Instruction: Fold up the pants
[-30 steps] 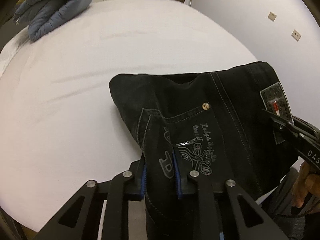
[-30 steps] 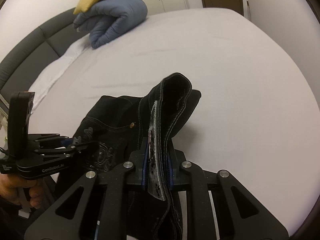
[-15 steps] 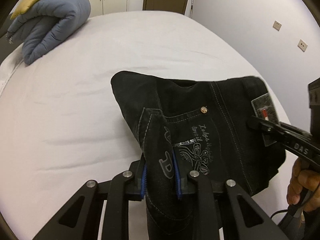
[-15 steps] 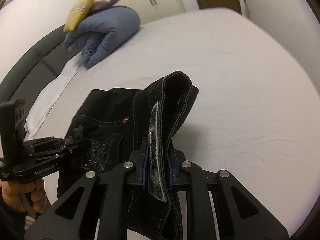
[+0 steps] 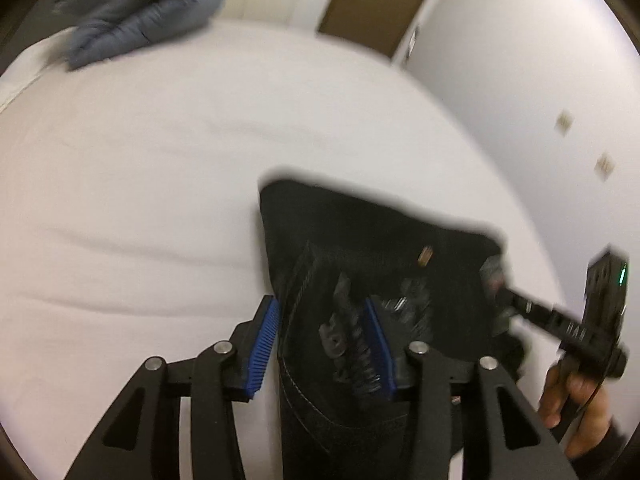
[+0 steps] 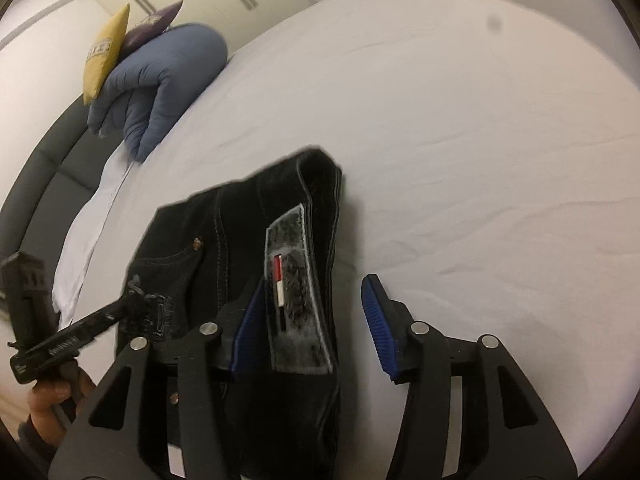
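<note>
Both grippers spread wide — left gripper (image 5: 326, 338) and right gripper (image 6: 312, 320) each straddle the black pants (image 6: 240, 248) without pinching. The pants lie bunched on the near edge of the white bed (image 6: 460, 140) — blue duvet (image 6: 160, 88) far left.

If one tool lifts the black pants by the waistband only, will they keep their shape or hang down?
The black pants would probably hang down: the fabric already bends over the bed edge. The thick waistband with its patch looks stiffer, likely a firm hold. Denim this heavy may drag, so the open right tool alone could let it swing.
</note>
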A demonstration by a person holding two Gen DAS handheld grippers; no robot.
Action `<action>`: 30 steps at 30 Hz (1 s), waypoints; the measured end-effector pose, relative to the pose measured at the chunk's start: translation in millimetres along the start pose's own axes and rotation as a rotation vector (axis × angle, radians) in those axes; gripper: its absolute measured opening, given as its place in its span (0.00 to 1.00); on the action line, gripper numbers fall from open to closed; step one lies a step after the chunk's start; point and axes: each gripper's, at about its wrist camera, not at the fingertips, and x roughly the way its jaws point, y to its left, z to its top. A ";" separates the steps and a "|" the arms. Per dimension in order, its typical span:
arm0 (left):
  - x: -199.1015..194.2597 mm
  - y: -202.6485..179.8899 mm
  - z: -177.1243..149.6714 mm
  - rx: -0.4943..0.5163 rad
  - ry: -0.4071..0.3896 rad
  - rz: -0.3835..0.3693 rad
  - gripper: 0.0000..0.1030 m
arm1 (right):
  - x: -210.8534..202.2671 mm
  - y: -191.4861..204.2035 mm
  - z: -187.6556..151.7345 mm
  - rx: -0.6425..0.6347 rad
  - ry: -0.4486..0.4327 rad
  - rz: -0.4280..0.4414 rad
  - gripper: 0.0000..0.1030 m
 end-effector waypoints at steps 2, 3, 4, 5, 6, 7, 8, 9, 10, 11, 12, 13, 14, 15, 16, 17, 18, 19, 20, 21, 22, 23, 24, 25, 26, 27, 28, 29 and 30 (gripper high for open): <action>-37.8 1.7 5.3 -0.044 -0.125 -0.016 0.78 | -36.1 12.7 -3.1 -0.032 -0.087 -0.030 0.48; -55.9 5.2 13.3 -0.060 -0.193 -0.007 0.87 | -57.2 23.3 0.3 -0.053 -0.140 -0.047 0.50; -60.9 15.4 35.0 -0.067 -0.240 0.002 1.00 | -74.2 30.9 2.0 -0.072 -0.178 -0.059 0.53; -79.1 16.2 42.7 -0.066 -0.298 0.010 1.00 | -92.6 41.7 1.1 -0.097 -0.222 -0.071 0.54; -97.8 11.7 46.8 -0.052 -0.350 0.022 1.00 | -116.3 55.5 0.1 -0.131 -0.283 -0.089 0.57; -115.6 8.2 50.0 -0.029 -0.391 0.043 1.00 | -134.0 66.3 -1.5 -0.159 -0.334 -0.105 0.62; -138.8 2.0 51.5 0.008 -0.441 0.092 1.00 | -155.4 77.6 -3.3 -0.191 -0.394 -0.123 0.64; -158.4 -6.7 49.9 0.039 -0.484 0.134 1.00 | -178.2 89.6 -6.6 -0.223 -0.465 -0.142 0.72; -183.8 -16.8 40.2 0.076 -0.537 0.176 1.00 | -202.7 101.9 -11.4 -0.253 -0.551 -0.163 0.83; -210.7 -21.6 37.9 0.129 -0.623 0.236 1.00 | -226.3 113.8 -16.9 -0.276 -0.638 -0.189 0.89; -230.1 -31.6 32.7 0.163 -0.685 0.284 1.00 | -239.3 124.6 -20.8 -0.288 -0.692 -0.212 0.99; -248.4 -38.8 28.0 0.189 -0.748 0.338 1.00 | -260.7 136.9 -27.8 -0.308 -0.773 -0.246 1.00; -270.8 -49.8 21.2 0.212 -0.818 0.393 1.00 | -272.9 148.2 -31.8 -0.324 -0.821 -0.263 1.00; -286.4 -53.9 16.6 0.219 -0.858 0.415 1.00 | -292.3 159.2 -38.3 -0.340 -0.875 -0.284 1.00; -300.0 -58.7 12.1 0.222 -0.889 0.431 1.00 | -305.2 166.2 -40.9 -0.342 -0.903 -0.293 1.00; -316.3 -64.9 6.7 0.226 -0.916 0.444 1.00 | -318.1 171.7 -43.8 -0.338 -0.927 -0.301 1.00; -327.3 -70.0 2.6 0.237 -0.938 0.449 1.00 | -331.4 177.7 -47.3 -0.334 -0.952 -0.310 1.00; -338.0 -71.3 -2.6 0.249 -0.958 0.451 1.00 | -343.9 183.2 -51.1 -0.333 -0.974 -0.314 1.00; -351.0 -78.1 -10.0 0.262 -0.991 0.451 1.00 | -355.7 186.6 -54.6 -0.342 -0.991 -0.312 1.00; -361.7 -81.4 -15.6 0.272 -1.013 0.440 1.00 | -368.1 191.2 -57.5 -0.356 -0.999 -0.301 1.00; -368.2 -82.7 -18.6 0.275 -1.023 0.427 1.00 | -374.9 200.2 -59.8 -0.364 -1.001 -0.297 1.00; -378.3 -83.6 -25.7 0.265 -1.038 0.415 1.00 | -383.0 203.1 -61.1 -0.365 -1.002 -0.298 1.00; -385.2 -84.2 -28.4 0.242 -1.038 0.427 1.00 | -394.3 205.4 -63.6 -0.359 -1.011 -0.300 1.00; -393.1 -86.5 -31.8 0.229 -1.022 0.447 1.00 | -403.6 206.1 -65.6 -0.350 -1.024 -0.296 1.00; -401.2 -88.8 -31.2 0.240 -0.999 0.461 1.00 | -415.9 211.2 -73.0 -0.341 -1.040 -0.292 1.00; -406.1 -90.4 -33.1 0.250 -1.000 0.469 1.00 | -435.6 207.7 -82.0 -0.326 -1.060 -0.284 1.00; -412.8 -94.2 -36.0 0.260 -1.018 0.484 1.00 | -446.4 208.7 -85.1 -0.313 -1.077 -0.275 1.00; -419.6 -92.2 -33.7 0.264 -1.027 0.496 1.00 | -454.3 213.2 -89.1 -0.304 -1.090 -0.267 1.00; -424.0 -94.7 -34.5 0.267 -1.027 0.502 1.00 | -468.2 212.3 -96.5 -0.293 -1.110 -0.259 1.00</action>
